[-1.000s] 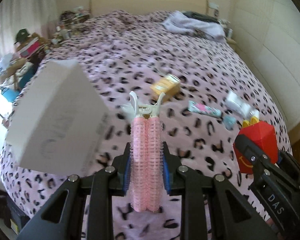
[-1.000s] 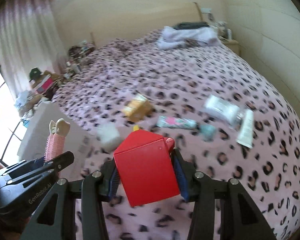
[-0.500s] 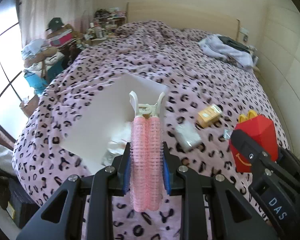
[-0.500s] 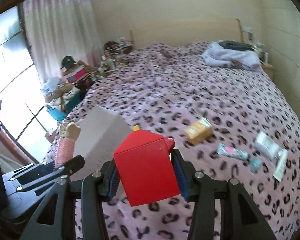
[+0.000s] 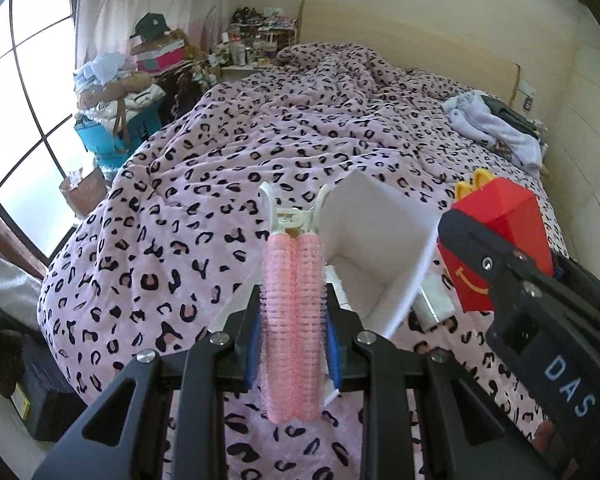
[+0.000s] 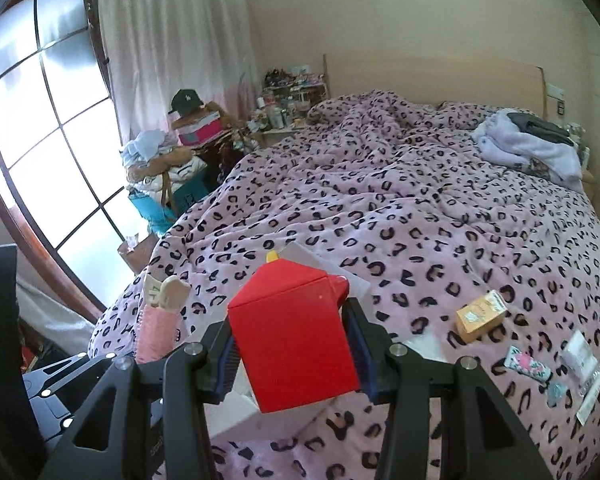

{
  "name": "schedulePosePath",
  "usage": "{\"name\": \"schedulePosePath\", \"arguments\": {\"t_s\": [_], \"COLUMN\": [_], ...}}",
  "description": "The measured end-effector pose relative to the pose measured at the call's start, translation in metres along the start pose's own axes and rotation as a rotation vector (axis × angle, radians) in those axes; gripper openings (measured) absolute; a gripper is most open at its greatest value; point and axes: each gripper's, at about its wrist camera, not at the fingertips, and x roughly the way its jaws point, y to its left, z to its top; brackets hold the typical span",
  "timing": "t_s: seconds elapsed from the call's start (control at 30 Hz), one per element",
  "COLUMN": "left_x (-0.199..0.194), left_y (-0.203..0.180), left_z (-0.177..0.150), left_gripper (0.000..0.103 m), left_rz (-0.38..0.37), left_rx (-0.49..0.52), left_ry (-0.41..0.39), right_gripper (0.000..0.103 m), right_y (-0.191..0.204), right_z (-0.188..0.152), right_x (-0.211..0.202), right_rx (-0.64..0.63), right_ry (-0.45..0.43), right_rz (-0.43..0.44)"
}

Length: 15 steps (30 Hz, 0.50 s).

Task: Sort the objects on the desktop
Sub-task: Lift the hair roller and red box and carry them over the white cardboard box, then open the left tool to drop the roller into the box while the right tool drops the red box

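Left gripper (image 5: 293, 334) clamps a pink hair roller (image 5: 293, 312); right gripper (image 6: 292, 354) clamps a red box (image 6: 292, 336). Both hang over an open white box (image 5: 374, 248) on the bed (image 5: 260, 128); a yellow carton (image 6: 481, 315) lies nearby.

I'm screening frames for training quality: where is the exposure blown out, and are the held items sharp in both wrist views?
Left wrist view: the window at left is clipped to white; the pink hair roller clip in the left tool is sharp. Right wrist view: the window is again overexposed; the red box in the right tool is crisp. Fisheye bending curves the window frames.
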Motion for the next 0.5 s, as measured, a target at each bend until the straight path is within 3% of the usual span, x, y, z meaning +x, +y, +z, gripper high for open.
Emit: {"name": "schedulePosePath", "arguments": {"t_s": [0.5], "left_x": [0.04], "left_y": [0.015], "left_z": [-0.001], "left_gripper": [0.027], "left_rz": [-0.022], "left_rx": [-0.04], "left_ry": [0.072], "right_gripper": [0.048], "right_y": [0.009], "right_z": [0.003], "right_x": [0.056], "right_rx": [-0.004], "right_ry": [0.087], "right_rz": [0.025]}}
